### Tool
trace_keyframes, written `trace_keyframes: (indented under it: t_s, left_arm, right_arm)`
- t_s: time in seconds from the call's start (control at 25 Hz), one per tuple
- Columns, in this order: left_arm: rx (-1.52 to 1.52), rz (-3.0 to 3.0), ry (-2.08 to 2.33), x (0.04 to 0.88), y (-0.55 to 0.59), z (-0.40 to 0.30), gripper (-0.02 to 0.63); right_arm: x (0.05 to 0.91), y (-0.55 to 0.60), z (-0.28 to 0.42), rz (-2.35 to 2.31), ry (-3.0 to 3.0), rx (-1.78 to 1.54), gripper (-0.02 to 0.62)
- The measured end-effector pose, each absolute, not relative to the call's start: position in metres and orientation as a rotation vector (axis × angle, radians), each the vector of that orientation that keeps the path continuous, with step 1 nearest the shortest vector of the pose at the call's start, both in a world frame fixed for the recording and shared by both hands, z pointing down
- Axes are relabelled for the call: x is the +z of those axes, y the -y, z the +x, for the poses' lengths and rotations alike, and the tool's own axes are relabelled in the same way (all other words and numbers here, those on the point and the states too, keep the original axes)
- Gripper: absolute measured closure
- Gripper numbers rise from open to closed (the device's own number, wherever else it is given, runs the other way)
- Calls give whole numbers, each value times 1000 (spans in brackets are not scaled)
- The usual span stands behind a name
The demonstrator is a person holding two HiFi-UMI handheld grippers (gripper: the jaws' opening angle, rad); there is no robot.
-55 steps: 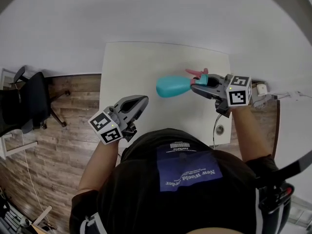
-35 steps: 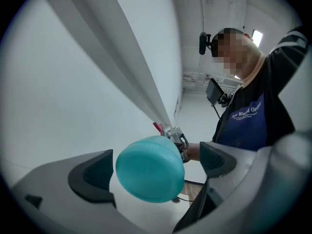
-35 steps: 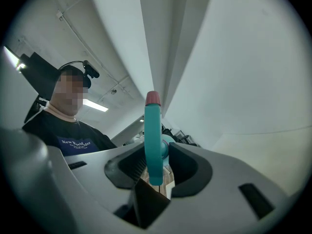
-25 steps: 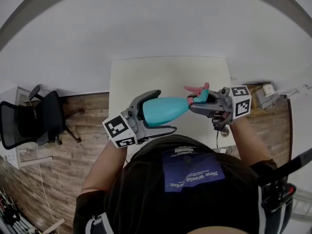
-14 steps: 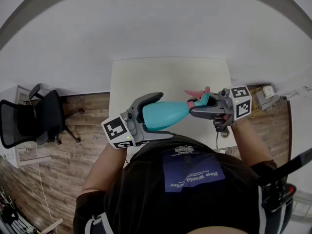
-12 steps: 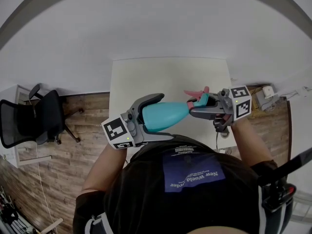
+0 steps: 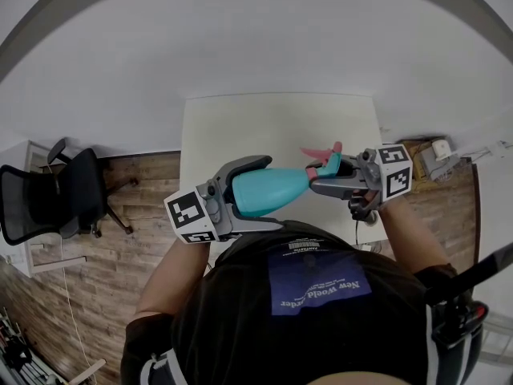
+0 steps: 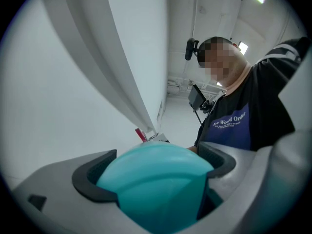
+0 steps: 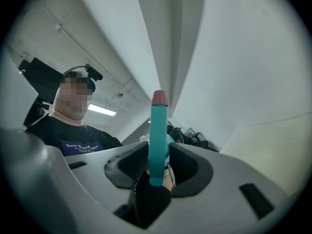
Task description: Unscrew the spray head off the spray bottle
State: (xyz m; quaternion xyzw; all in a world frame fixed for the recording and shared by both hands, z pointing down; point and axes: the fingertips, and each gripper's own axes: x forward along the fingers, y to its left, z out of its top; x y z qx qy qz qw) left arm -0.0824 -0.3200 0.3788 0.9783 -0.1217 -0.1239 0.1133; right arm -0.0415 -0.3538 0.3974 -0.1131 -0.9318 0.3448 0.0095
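Observation:
A teal spray bottle [image 7: 268,189] lies level in the air above the white table's [image 7: 272,123] near edge. Its teal spray head [image 7: 327,165] with a pink trigger points right. My left gripper [image 7: 274,192] has both jaws round the bottle's base. In the left gripper view the rounded base [image 8: 156,184] fills the gap of the left gripper [image 8: 157,152], and both dark pads press on it. My right gripper [image 7: 319,179] is shut on the spray head. In the right gripper view the pink-tipped head [image 9: 158,135] stands up between the pads of the right gripper [image 9: 158,162].
A black office chair [image 7: 48,199] stands on the wooden floor at the left. A small white device [image 7: 437,149] with cables sits beyond the table's right side. The person's dark torso fills the lower part of the head view.
My left gripper rose from below the table edge to the bottle's base, and its jaws drew in against the base. The right gripper kept holding the spray head almost still.

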Motion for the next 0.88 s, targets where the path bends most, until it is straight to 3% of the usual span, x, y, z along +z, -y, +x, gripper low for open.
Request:
trace_keyframes:
  t_s: [0.88]
  left_arm:
    - [-398,2668,269,387,326,-86,81]
  right_arm:
    - [396,350,-43,-298,2874,621,470]
